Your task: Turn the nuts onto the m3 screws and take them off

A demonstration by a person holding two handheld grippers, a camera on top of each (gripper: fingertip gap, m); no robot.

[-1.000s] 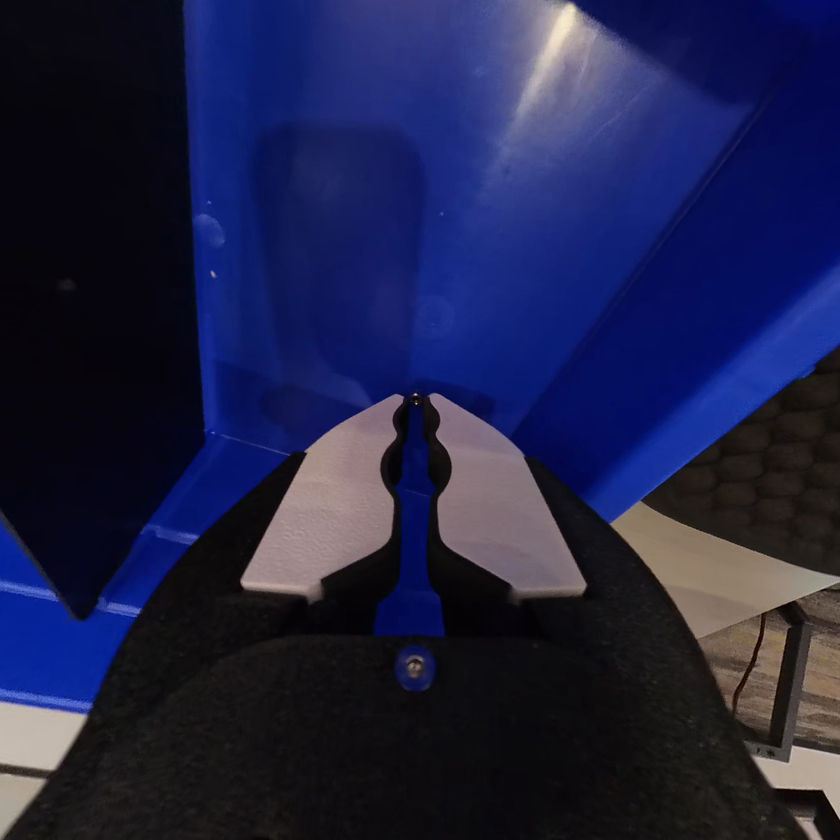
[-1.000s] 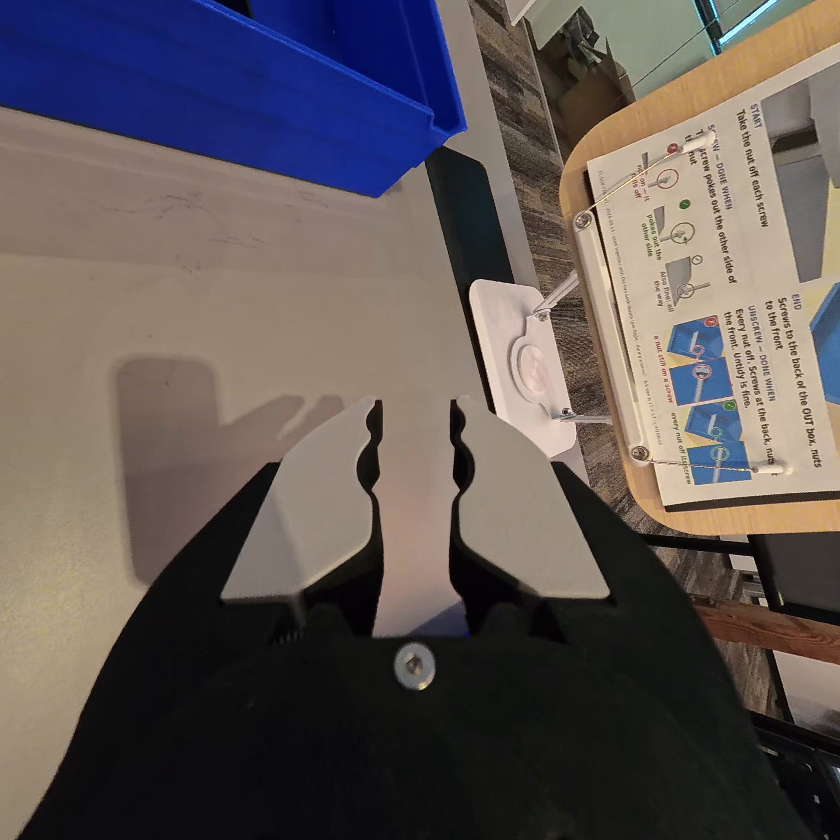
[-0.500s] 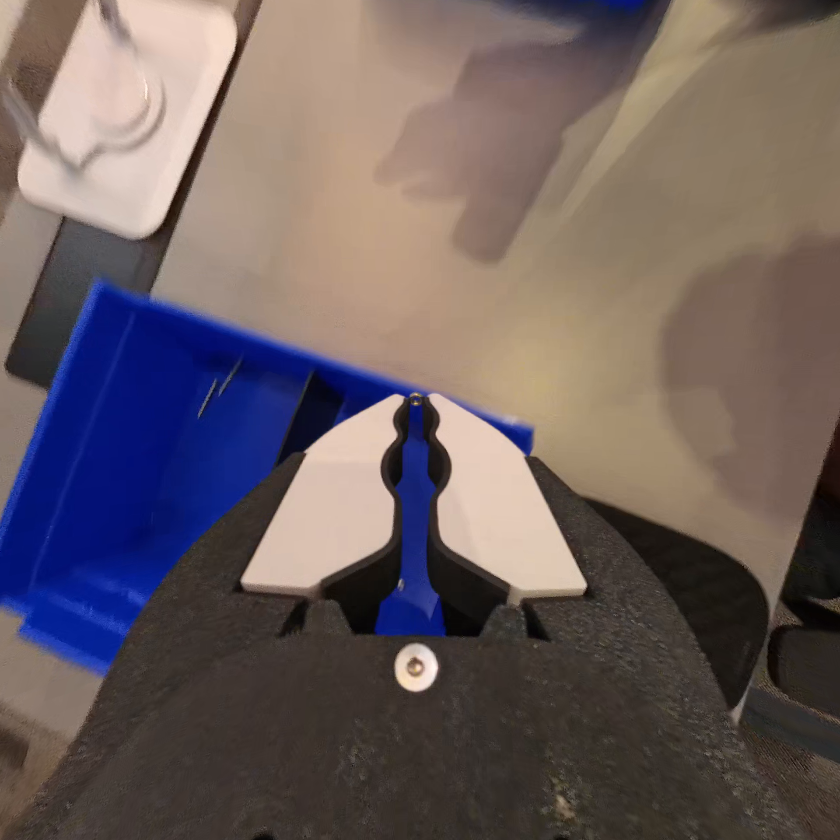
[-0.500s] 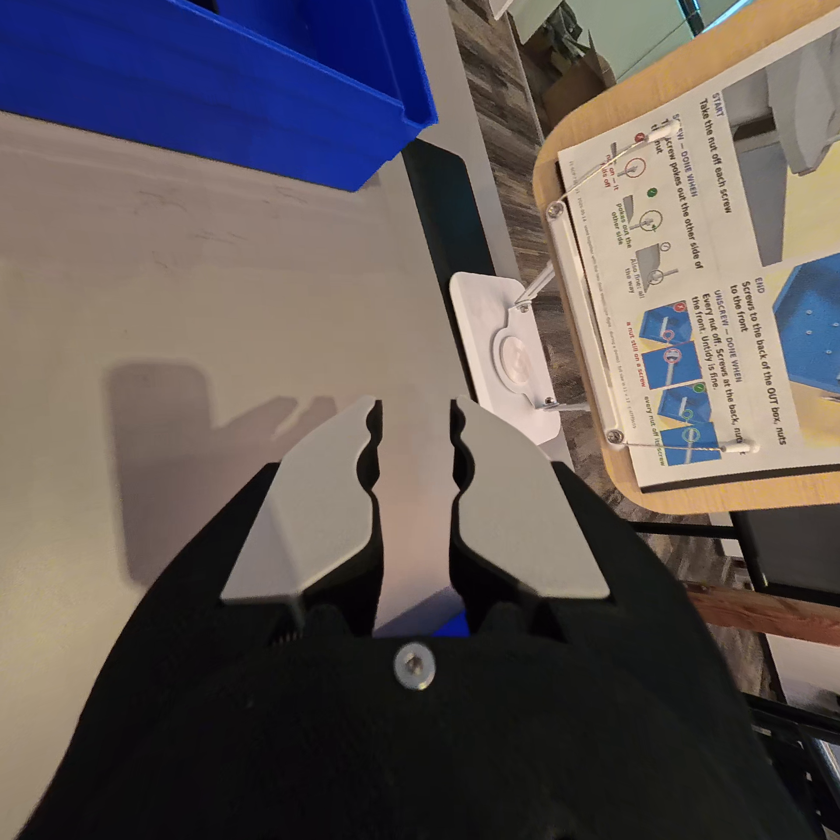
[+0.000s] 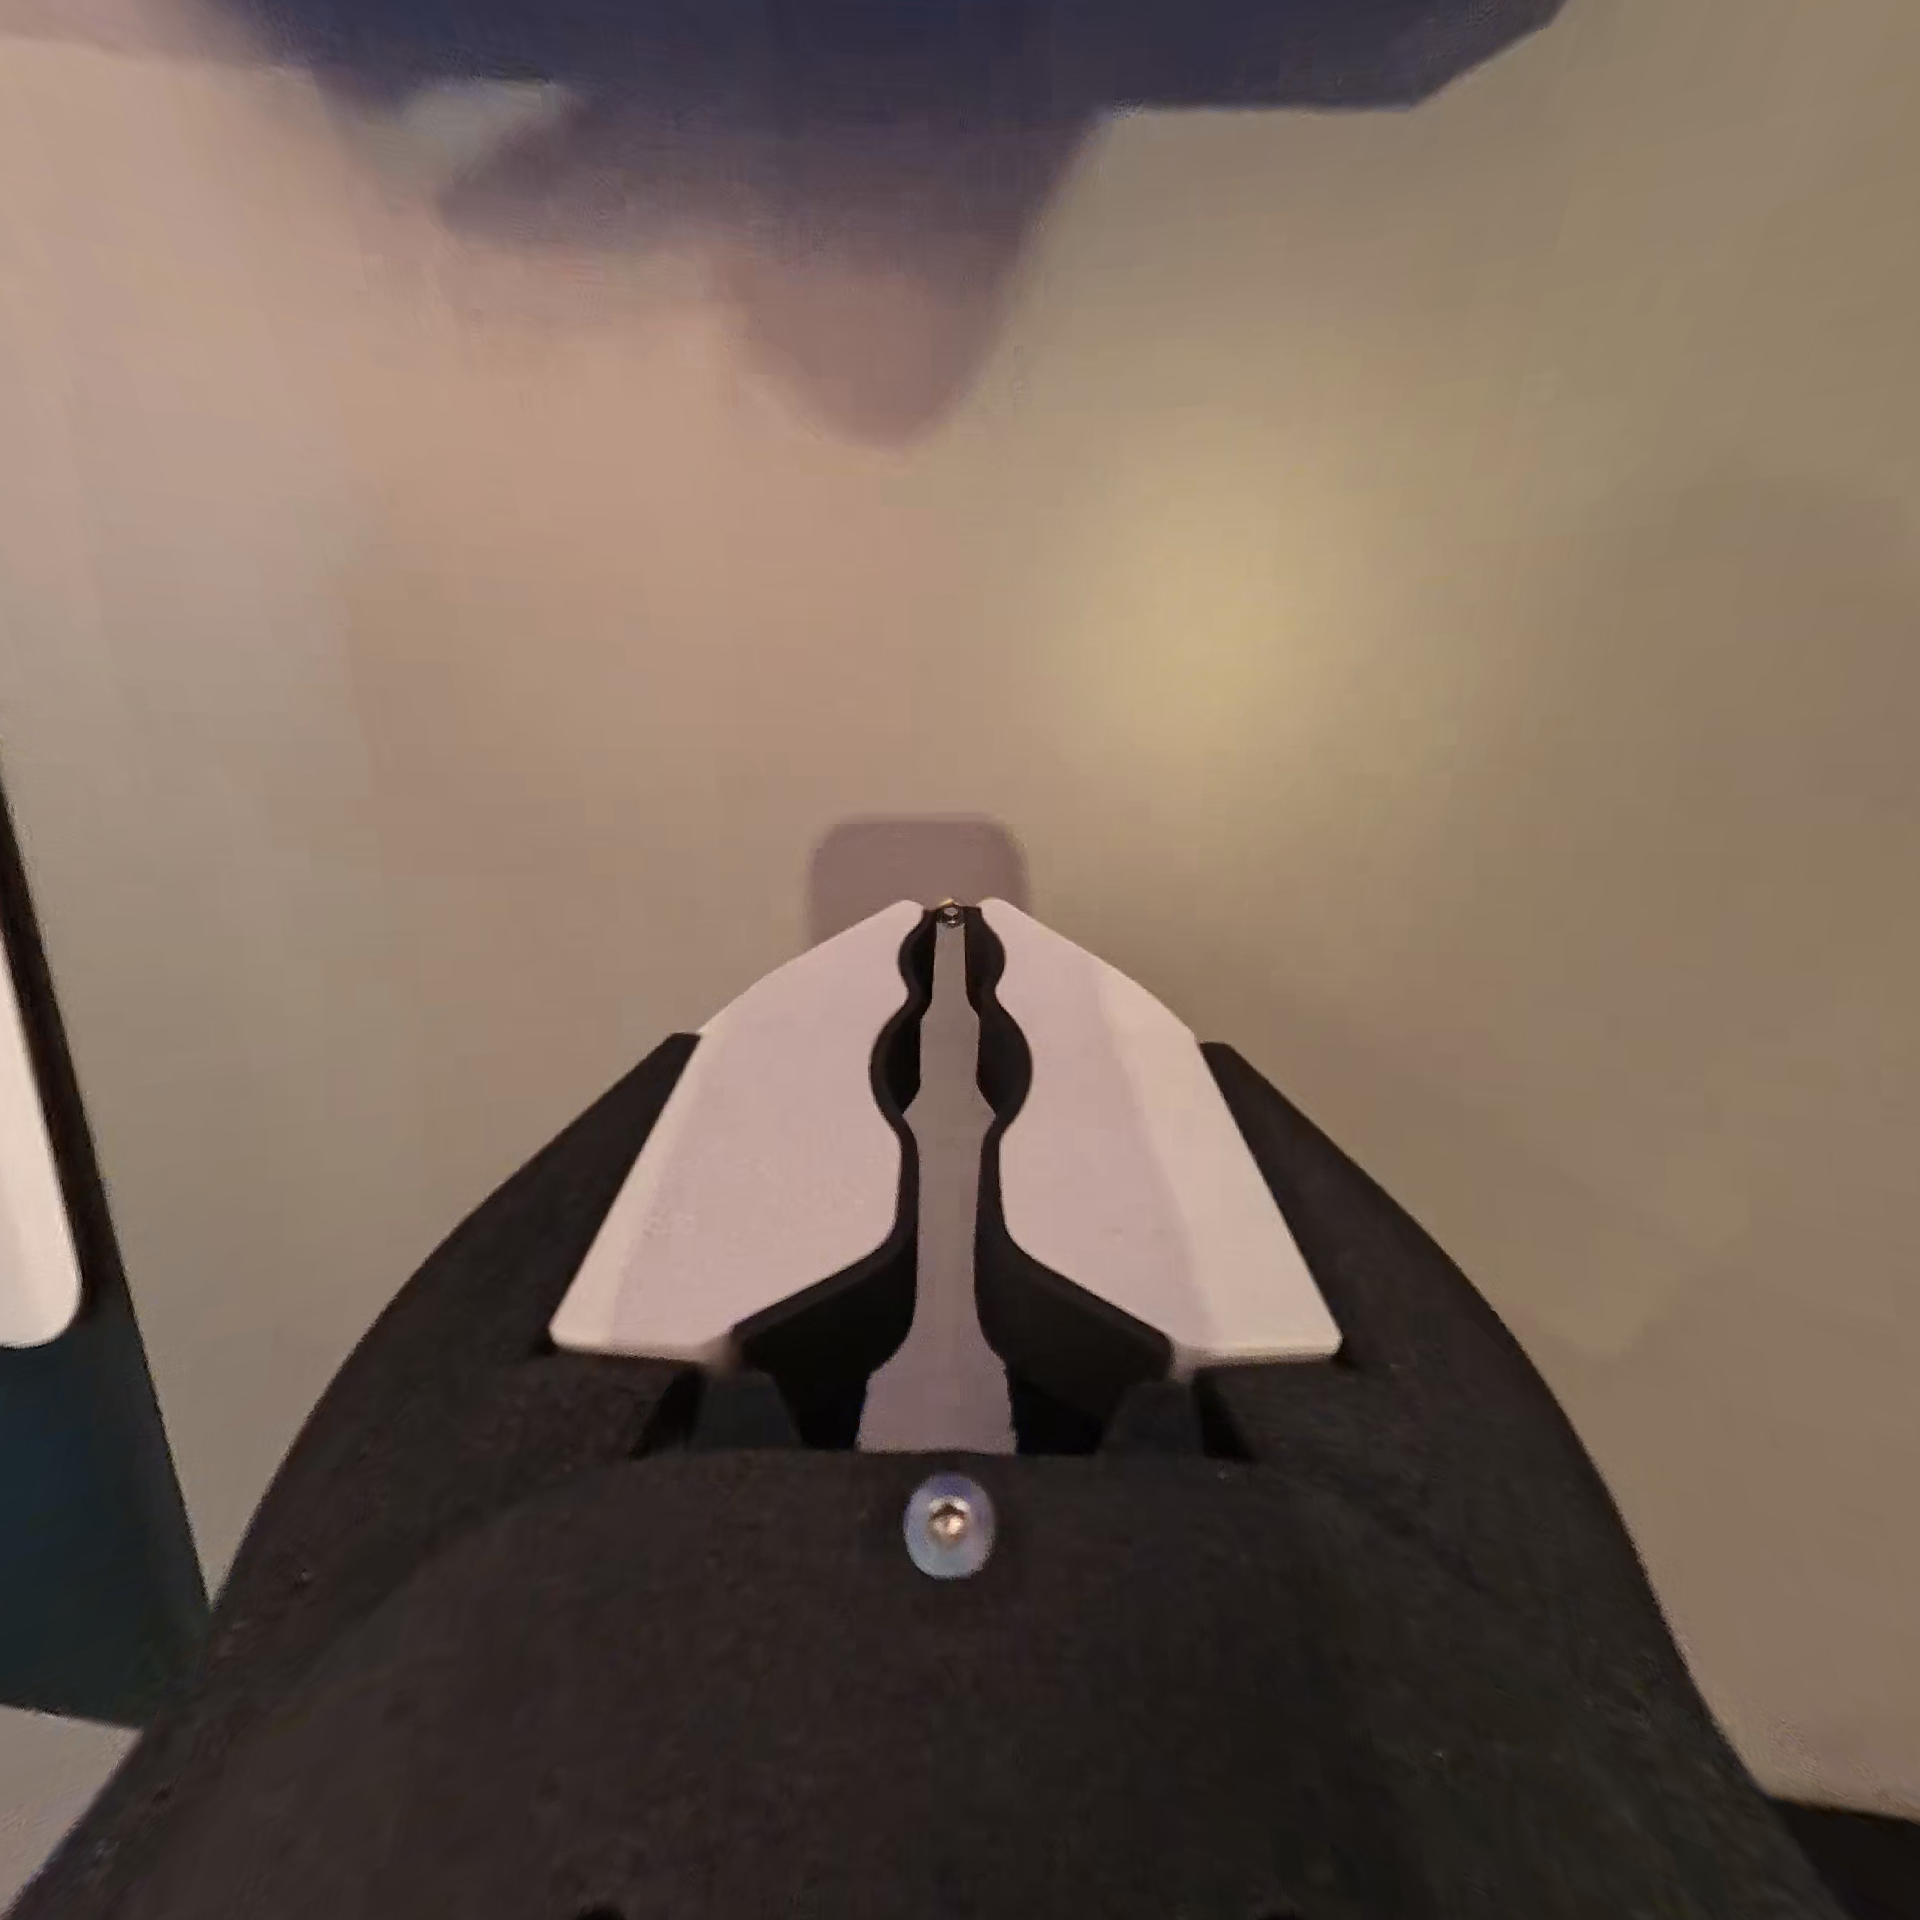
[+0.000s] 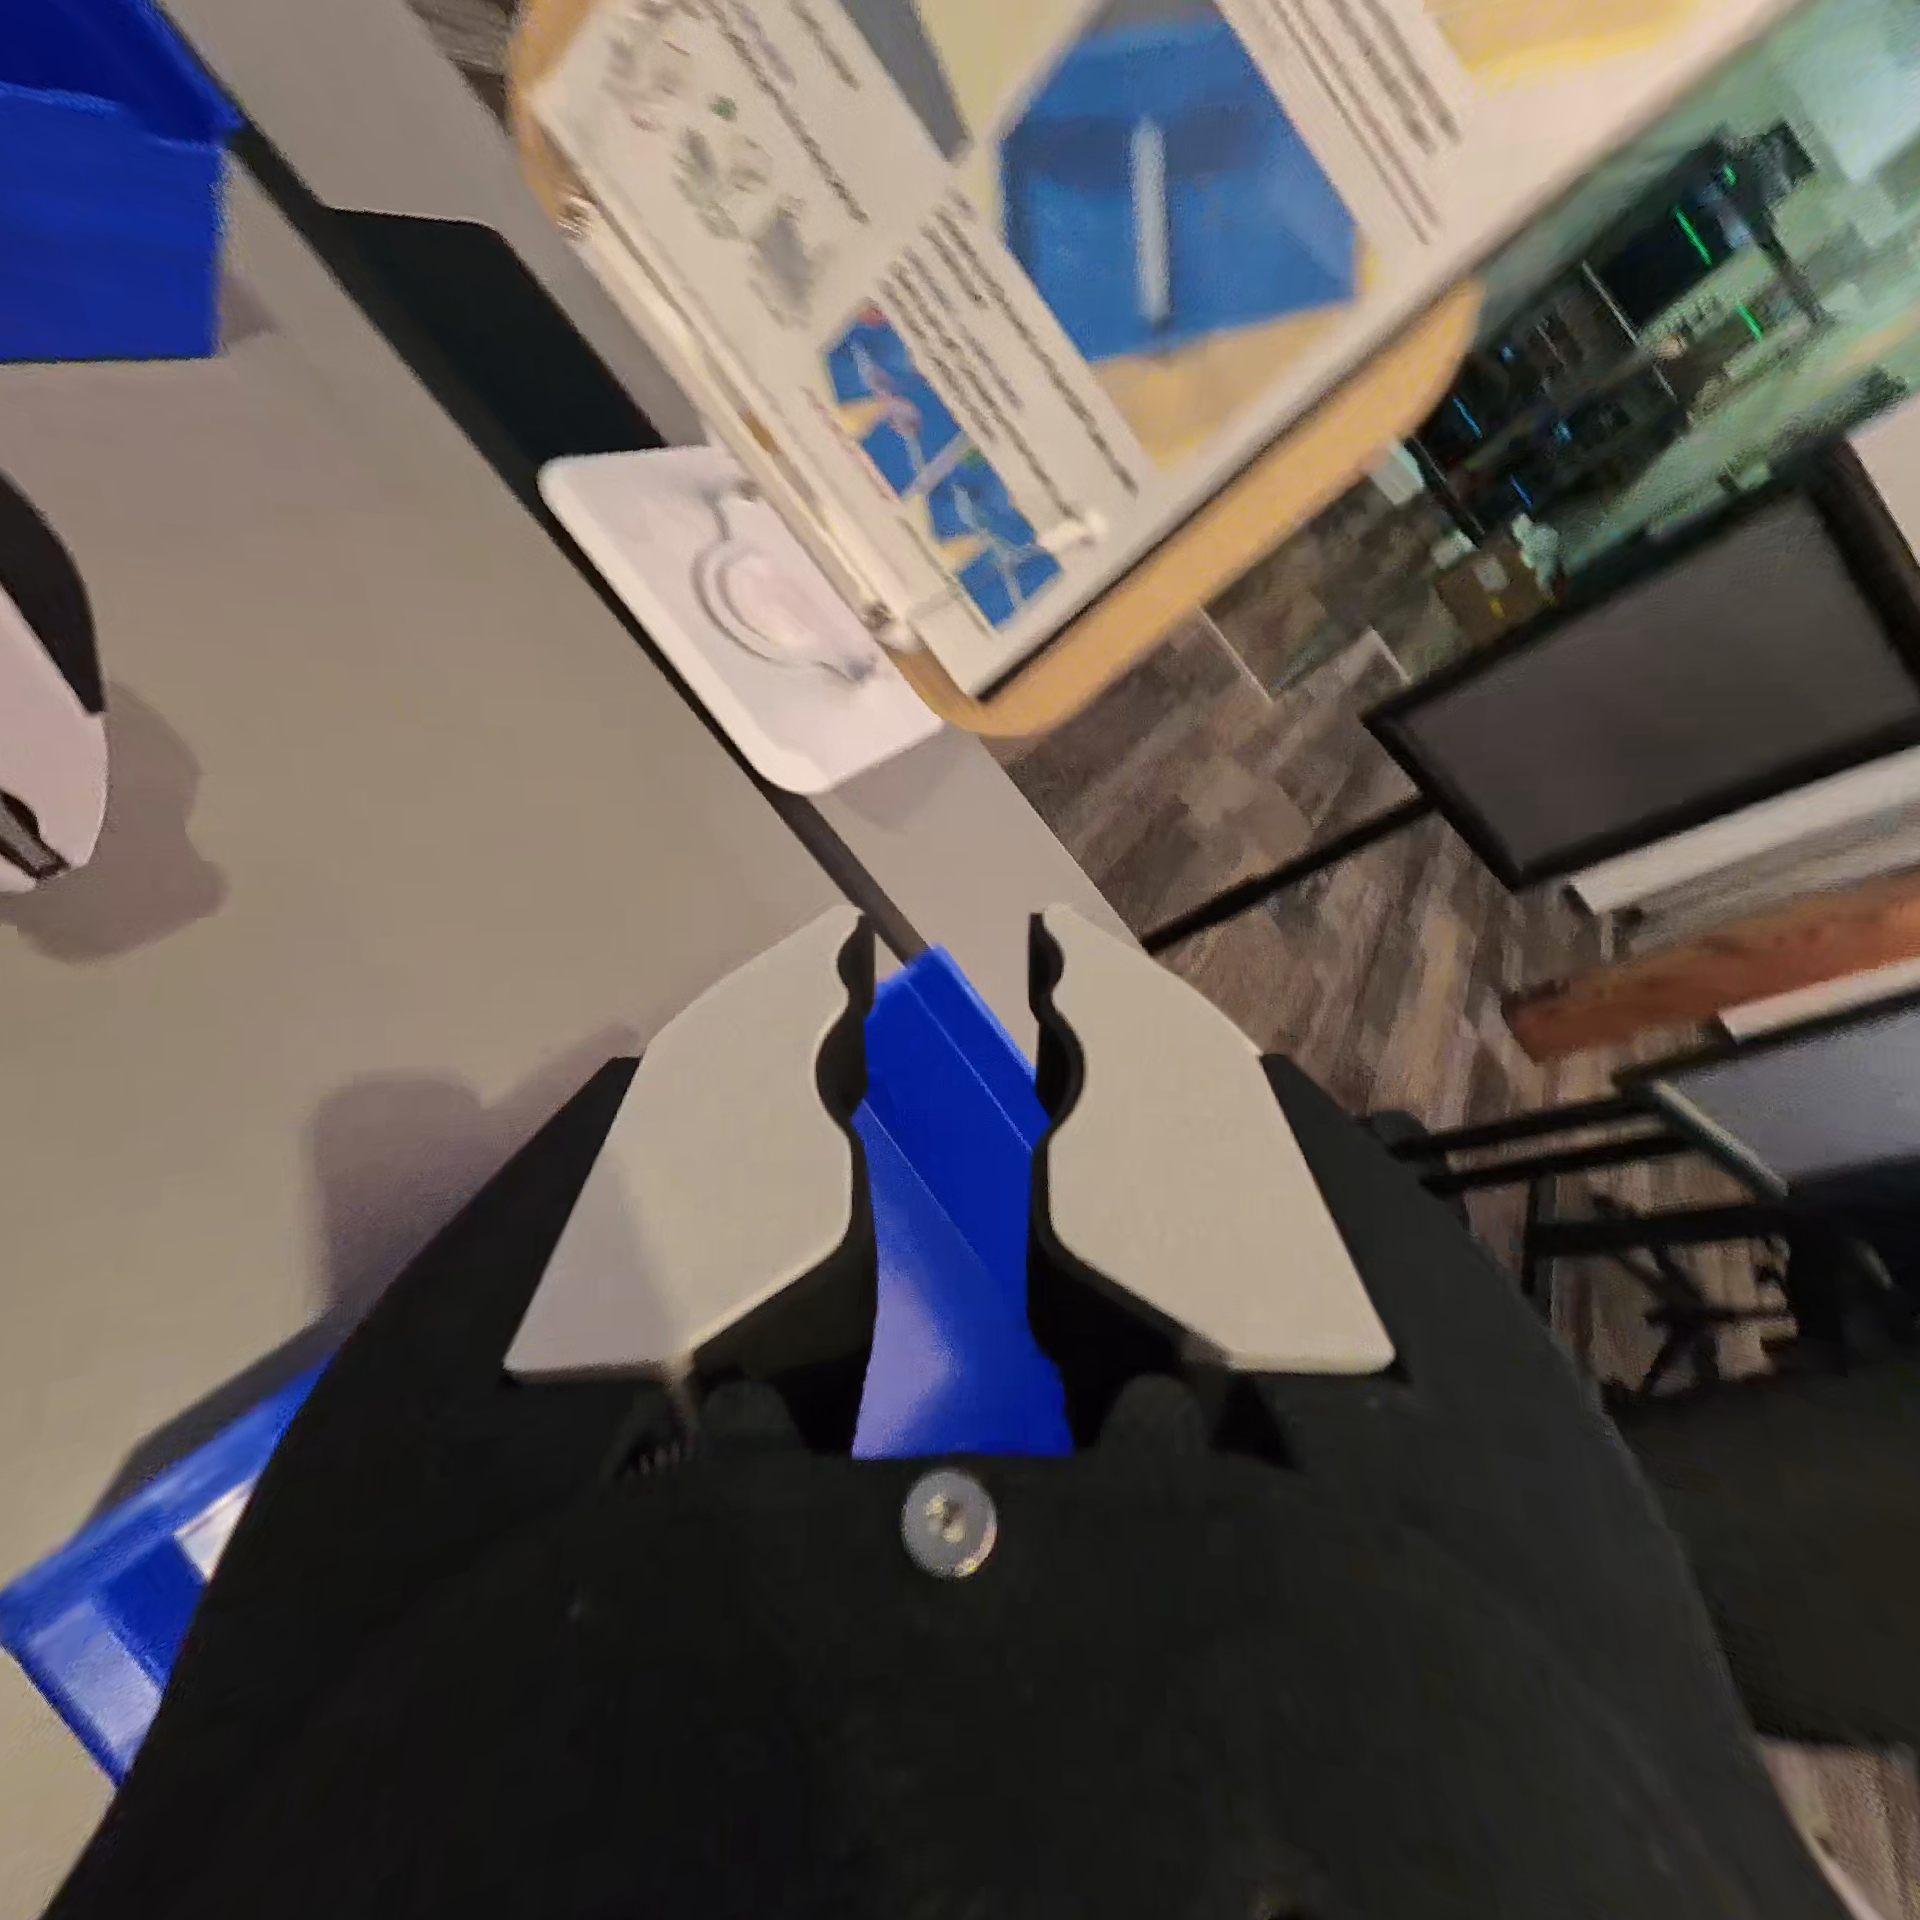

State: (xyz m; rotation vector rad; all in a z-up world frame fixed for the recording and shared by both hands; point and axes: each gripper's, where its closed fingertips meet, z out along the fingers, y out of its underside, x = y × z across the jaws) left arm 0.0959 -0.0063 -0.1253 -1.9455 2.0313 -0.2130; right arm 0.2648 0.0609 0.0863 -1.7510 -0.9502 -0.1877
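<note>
My left gripper [image 5: 948,914] is shut on a tiny metal piece [image 5: 948,916] pinched at its very tips. Seen end-on it looks like a nut or a screw head, and I cannot tell which. The gripper hangs over the bare beige table [image 5: 1351,623]. My right gripper [image 6: 943,925] is open and empty, and its jaws frame the corner of a blue bin [image 6: 935,1164] below it. One finger of the left gripper [image 6: 42,748] shows at the left edge of the right wrist view. A second blue bin [image 6: 94,177] sits at the top left.
A white stand base [image 6: 727,613] sits at the table's edge under a wooden board with an instruction sheet [image 6: 935,260]. It also shows at the left edge of the left wrist view [image 5: 31,1143]. A blurred dark shape [image 5: 935,42] lies at the top. The floor and dark furniture [image 6: 1662,675] lie beyond. My right fingertips sit around 25 cm from my left ones.
My left gripper lifted out of the blue bin with the small piece and swung over the bare table. My right gripper turned and moved over a blue bin's corner, still open.
</note>
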